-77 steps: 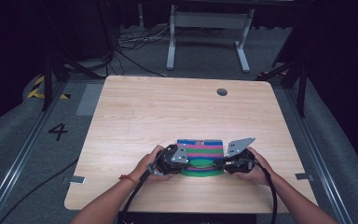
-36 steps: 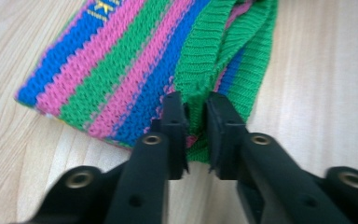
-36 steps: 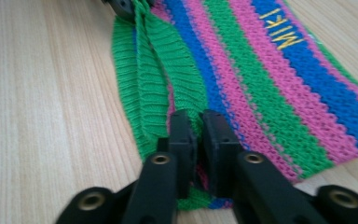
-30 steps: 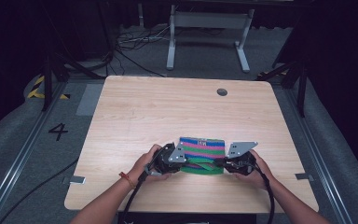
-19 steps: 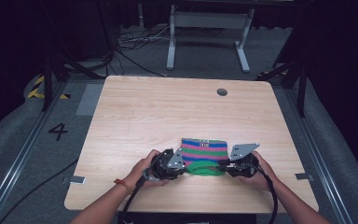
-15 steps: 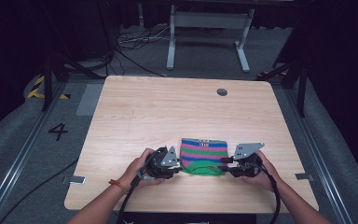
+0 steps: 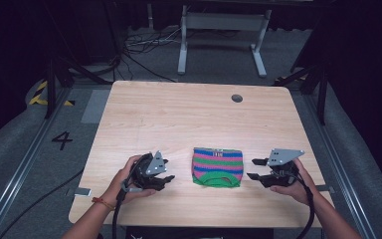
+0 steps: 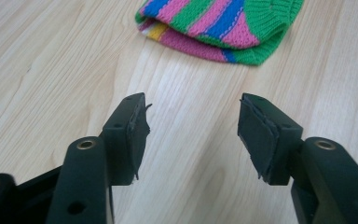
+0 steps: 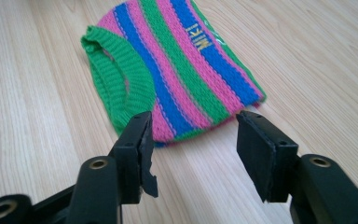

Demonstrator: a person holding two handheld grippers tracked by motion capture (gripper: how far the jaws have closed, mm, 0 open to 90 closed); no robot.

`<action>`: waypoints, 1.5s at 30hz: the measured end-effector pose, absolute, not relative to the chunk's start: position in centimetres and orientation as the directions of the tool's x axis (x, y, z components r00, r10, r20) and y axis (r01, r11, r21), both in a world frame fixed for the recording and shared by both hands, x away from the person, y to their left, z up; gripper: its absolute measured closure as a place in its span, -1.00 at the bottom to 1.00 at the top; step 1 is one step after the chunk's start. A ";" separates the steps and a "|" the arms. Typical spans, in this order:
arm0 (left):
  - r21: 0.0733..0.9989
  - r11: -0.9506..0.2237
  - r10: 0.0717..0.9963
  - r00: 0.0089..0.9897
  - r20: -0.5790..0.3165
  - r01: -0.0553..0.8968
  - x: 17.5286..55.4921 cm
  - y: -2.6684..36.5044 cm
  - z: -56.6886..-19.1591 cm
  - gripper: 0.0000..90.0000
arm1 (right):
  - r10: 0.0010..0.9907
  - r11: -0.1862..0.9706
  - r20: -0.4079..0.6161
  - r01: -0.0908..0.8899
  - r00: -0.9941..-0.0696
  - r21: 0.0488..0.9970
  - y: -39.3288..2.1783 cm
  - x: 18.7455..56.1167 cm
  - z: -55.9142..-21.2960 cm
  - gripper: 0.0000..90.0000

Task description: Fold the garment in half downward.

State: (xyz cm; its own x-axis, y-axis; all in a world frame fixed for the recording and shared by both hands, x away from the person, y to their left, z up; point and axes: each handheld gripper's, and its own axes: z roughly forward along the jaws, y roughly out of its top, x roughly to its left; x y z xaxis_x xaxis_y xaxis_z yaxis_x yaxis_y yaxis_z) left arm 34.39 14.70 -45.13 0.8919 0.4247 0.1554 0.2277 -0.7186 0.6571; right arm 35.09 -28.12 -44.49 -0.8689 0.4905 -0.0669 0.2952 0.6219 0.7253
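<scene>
A small knitted garment [image 7: 217, 166] with pink, blue and green stripes and a green ribbed band lies folded flat near the table's front edge. It appears ahead of the jaws in the left gripper view [image 8: 223, 25] and the right gripper view [image 9: 172, 70], where yellow lettering runs along a blue stripe. My left gripper [image 7: 165, 180] rests to its left, open, with nothing between the jaws [image 8: 191, 130]. My right gripper [image 7: 256, 169] sits to its right, open and apart from the cloth [image 9: 193, 140].
The light wooden table [image 7: 179, 114] has a round cable hole [image 7: 237, 98] at its back right. Beyond the table's far edge stand a metal frame [image 7: 219, 35] and floor cables [image 7: 139, 45]. A number 4 [image 7: 62, 140] marks the floor at left.
Both grippers let go of the garment and drew apart sideways, left going left and right going right. The garment now lies folded flat between them.
</scene>
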 end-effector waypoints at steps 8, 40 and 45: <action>0.623 -0.730 0.475 0.864 0.167 0.281 33.7 17.4 -45.7 -0.29 | 0.523 0.663 -0.140 0.299 -0.841 0.686 -30.1 34.2 -45.2 -0.19; 0.662 -0.614 0.624 0.778 0.076 0.429 31.8 24.3 -48.4 -0.55 | 0.749 0.510 -0.084 0.491 -0.657 0.707 -38.8 31.6 -49.4 -0.57; 0.674 -0.580 0.648 0.761 0.042 0.457 31.7 25.3 -48.6 -0.56 | 0.775 0.481 -0.069 0.516 -0.628 0.709 -39.7 30.9 -50.0 -0.59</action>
State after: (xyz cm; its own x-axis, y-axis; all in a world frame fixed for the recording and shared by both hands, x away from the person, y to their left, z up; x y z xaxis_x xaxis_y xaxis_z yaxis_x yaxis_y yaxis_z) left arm 31.69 25.25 -48.62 0.7609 0.6476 0.0417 0.4570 -0.5804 0.6740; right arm 30.90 -39.68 -49.98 -0.6276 0.7754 -0.0691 0.5159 0.4808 0.7090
